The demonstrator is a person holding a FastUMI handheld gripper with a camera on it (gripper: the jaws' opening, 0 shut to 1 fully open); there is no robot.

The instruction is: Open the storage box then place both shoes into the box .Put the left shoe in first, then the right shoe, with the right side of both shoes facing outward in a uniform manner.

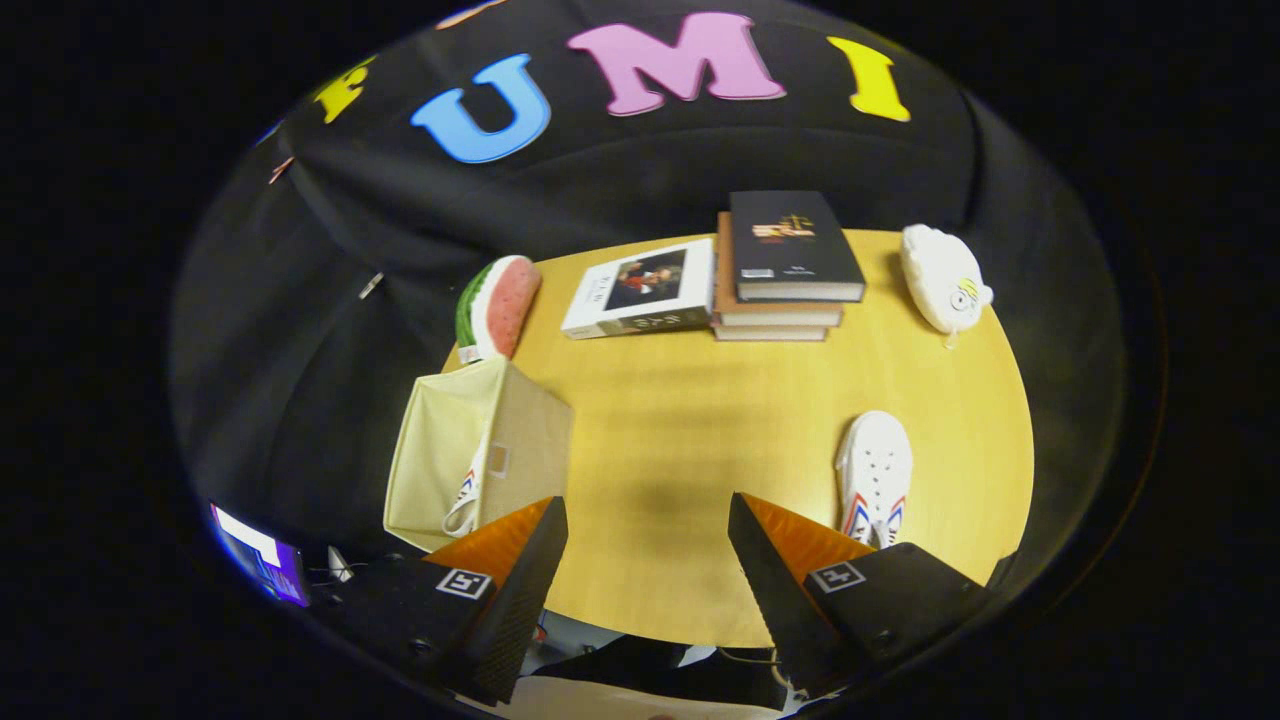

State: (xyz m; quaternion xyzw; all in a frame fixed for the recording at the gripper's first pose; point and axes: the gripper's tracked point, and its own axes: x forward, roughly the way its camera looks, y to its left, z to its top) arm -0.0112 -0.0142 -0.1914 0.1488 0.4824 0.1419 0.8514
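Box point(470, 455) open, on table's point(690, 440) left edge, just beyond left finger; one shoe point(466, 497) inside at front wall. Second shoe point(874, 477) on table, just beyond right finger, well apart from box. Gripper point(648, 575) above near table edge, fingers spread wide, nothing between them. Far side: watermelon toy point(497, 306) behind box, white book point(640, 290), book stack point(785, 265), white plush point(943, 277).

gripper point(648, 512): two wedge-shaped fingers spread apart, square fiducial marker on each mount
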